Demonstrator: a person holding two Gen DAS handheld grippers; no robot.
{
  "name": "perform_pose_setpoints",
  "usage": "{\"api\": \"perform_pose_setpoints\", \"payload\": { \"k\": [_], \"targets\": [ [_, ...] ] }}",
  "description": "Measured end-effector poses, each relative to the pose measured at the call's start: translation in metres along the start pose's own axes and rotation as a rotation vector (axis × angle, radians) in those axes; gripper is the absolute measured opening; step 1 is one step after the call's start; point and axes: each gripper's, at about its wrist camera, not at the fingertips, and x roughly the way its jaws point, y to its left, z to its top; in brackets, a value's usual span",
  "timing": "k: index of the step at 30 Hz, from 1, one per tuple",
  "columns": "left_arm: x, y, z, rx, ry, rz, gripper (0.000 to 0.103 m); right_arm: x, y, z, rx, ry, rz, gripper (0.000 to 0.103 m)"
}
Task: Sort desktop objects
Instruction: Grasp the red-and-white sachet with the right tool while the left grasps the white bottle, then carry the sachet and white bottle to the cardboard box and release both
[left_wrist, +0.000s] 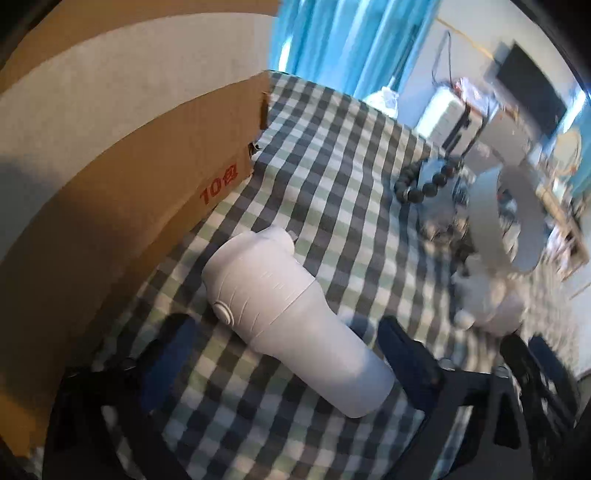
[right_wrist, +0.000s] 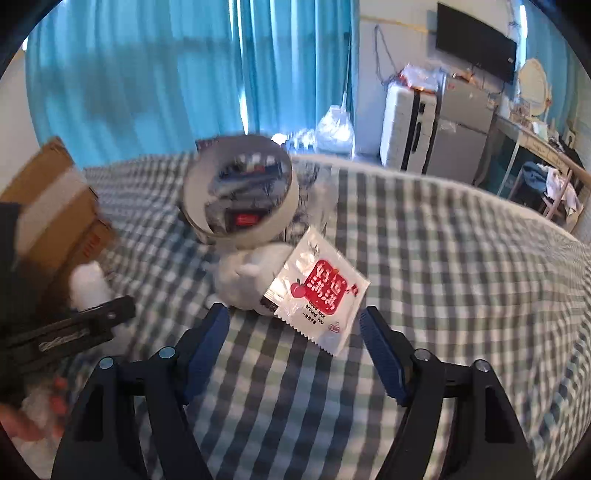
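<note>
A white handheld device (left_wrist: 295, 317) lies on the checked cloth beside a cardboard box (left_wrist: 147, 192). My left gripper (left_wrist: 291, 354) straddles it, open, with the pads not pressing on it. Further right are a black bead bracelet (left_wrist: 424, 184) and a round mirror on a white animal-shaped stand (left_wrist: 491, 302). In the right wrist view a white sachet with a red label (right_wrist: 317, 291) leans against that stand (right_wrist: 243, 277), under the mirror (right_wrist: 240, 195). My right gripper (right_wrist: 295, 339) is open, with the sachet's lower corner just ahead of its fingertips.
The checked cloth (right_wrist: 443, 258) runs wide to the right. At the left are the cardboard box (right_wrist: 55, 206), the left gripper's black body (right_wrist: 74, 332) and a hand (right_wrist: 33, 421). Blue curtains (right_wrist: 147, 74), a white suitcase (right_wrist: 406, 129) and a grey cabinet stand beyond the far edge.
</note>
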Motion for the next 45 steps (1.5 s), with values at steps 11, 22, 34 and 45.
{"api": "perform_pose_setpoints", "payload": {
  "k": [11, 22, 34, 45],
  "targets": [
    [-0.024, 0.0, -0.009, 0.056, 0.011, -0.116, 0.033, -0.014, -0.049, -0.018, 0.244, 0.029, 0.126, 0.002],
    [-0.091, 0.002, -0.033, 0.16, -0.022, -0.198, 0.032, -0.088, -0.038, -0.033, 0.293, -0.018, 0.212, 0.002],
    [-0.195, -0.007, -0.025, 0.187, -0.164, -0.281, 0.032, -0.195, 0.007, -0.041, 0.247, -0.128, 0.271, 0.002],
    [-0.303, 0.015, 0.02, 0.213, -0.349, -0.334, 0.032, -0.269, 0.059, -0.021, 0.161, -0.265, 0.318, 0.002]
  ]
}}
